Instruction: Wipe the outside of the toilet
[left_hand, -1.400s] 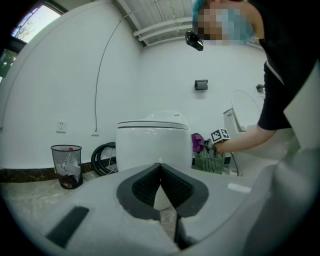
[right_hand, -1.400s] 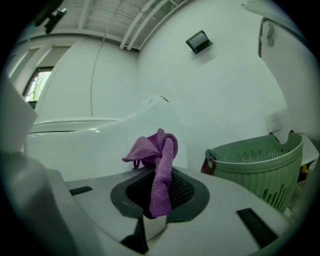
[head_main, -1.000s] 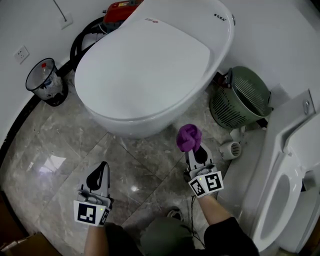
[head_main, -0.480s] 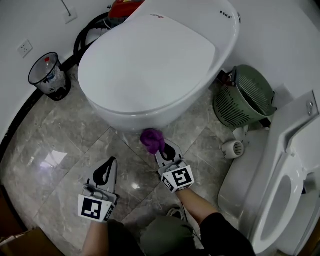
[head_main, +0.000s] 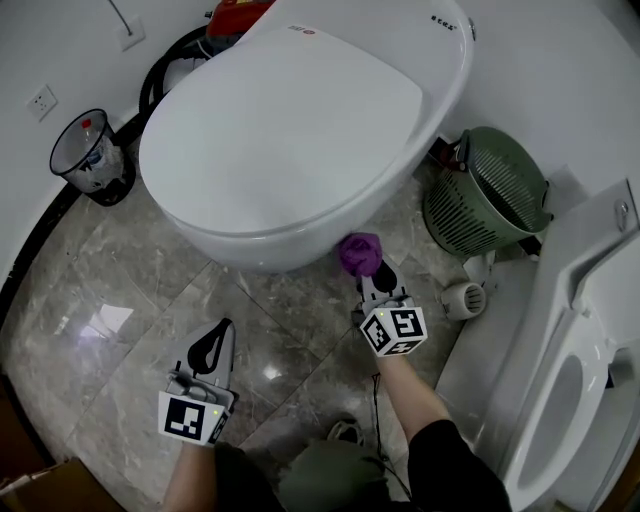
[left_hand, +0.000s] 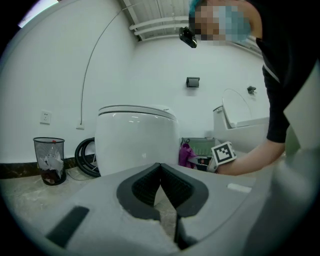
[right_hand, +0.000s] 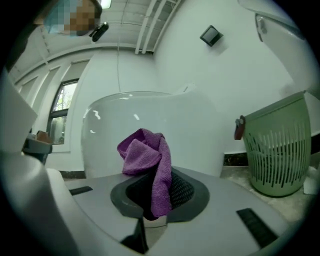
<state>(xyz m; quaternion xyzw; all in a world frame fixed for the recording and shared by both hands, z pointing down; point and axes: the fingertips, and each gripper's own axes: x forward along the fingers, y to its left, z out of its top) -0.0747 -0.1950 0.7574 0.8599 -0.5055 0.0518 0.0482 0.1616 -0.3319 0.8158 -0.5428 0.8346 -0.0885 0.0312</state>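
Observation:
A white toilet (head_main: 300, 130) with its lid down fills the upper middle of the head view; its bowl front (left_hand: 136, 142) shows in the left gripper view and its curved side (right_hand: 145, 130) in the right gripper view. My right gripper (head_main: 370, 275) is shut on a bunched purple cloth (head_main: 359, 254) (right_hand: 146, 160), which is pressed to the lower right front of the bowl. My left gripper (head_main: 211, 345) hovers over the marble floor in front of the toilet, jaws shut and empty (left_hand: 160, 182).
A green basket (head_main: 485, 195) stands right of the toilet. A second white toilet (head_main: 575, 360) with its seat up sits at far right. A mesh waste bin (head_main: 90, 155) and a black hose coil (head_main: 170, 70) are at left by the wall.
My right gripper carried the purple cloth from the bowl's front centre round to its lower right side. The left gripper has barely moved.

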